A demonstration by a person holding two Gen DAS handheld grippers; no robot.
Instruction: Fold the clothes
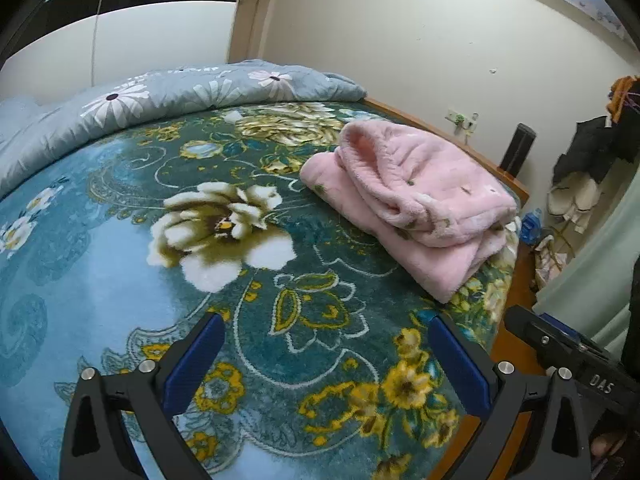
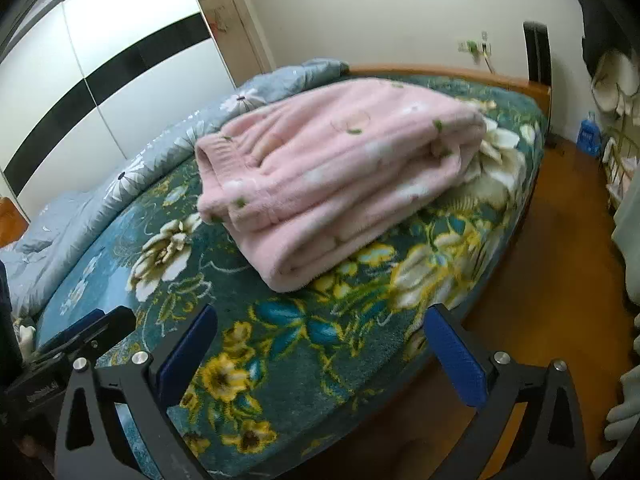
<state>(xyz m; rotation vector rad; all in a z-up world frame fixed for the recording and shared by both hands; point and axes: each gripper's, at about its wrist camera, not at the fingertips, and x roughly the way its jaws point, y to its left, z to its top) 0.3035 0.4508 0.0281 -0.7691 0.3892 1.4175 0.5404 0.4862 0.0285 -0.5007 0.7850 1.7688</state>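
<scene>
Left wrist view: quilt (image 1: 160, 96) bunched far left; left gripper (image 1: 326, 360) released, empty, above floral blanket (image 1: 120, 264); pink garment (image 1: 412, 204) folded near right bed edge. Right wrist view: right gripper (image 2: 320, 356) released, empty, short of garment (image 2: 332, 176). Risk: top layer loose, nudge unfolds stack or slides it floorward.

Open bed (image 1: 120, 264) spreads from nine to twelve o'clock; folded pink garment (image 1: 412, 204) blocks two o'clock, rumpled quilt (image 1: 120, 112) eleven.

Left gripper (image 1: 326, 348) jaws wide apart, empty – right gripper (image 2: 320, 340) same, angled down.
</scene>
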